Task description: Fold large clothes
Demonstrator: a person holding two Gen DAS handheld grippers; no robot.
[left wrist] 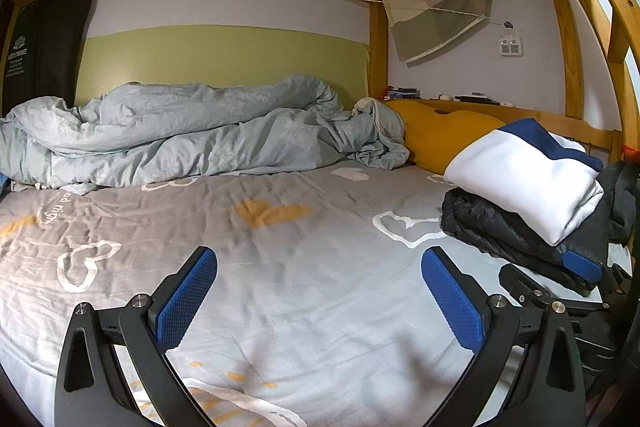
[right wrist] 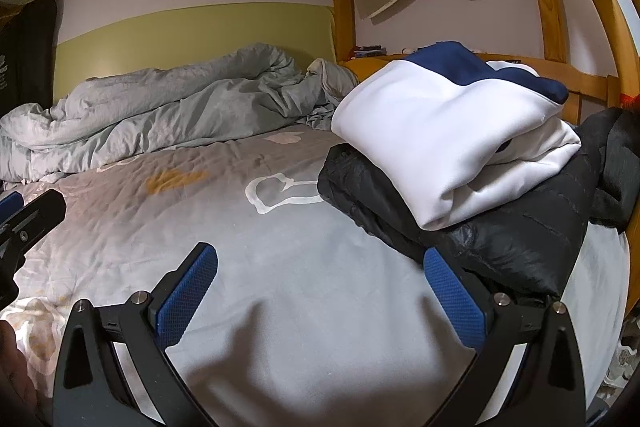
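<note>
A folded white and navy garment point(left wrist: 524, 179) point(right wrist: 452, 131) lies on top of a folded black puffer jacket point(left wrist: 516, 239) point(right wrist: 480, 227) at the right side of the bed. My left gripper point(left wrist: 319, 293) is open and empty, low over the grey bedsheet point(left wrist: 280, 267), left of the pile. My right gripper point(right wrist: 320, 291) is open and empty over the sheet point(right wrist: 260, 259), its right finger just in front of the black jacket's edge. The right gripper also shows at the lower right of the left wrist view point(left wrist: 560, 299).
A rumpled light grey-blue duvet point(left wrist: 180, 131) point(right wrist: 160, 107) lies along the back of the bed. A yellow pillow point(left wrist: 436, 135) sits behind the pile. More dark clothing point(right wrist: 616, 163) lies at the far right. Wooden bunk posts point(left wrist: 600, 47) frame the right side.
</note>
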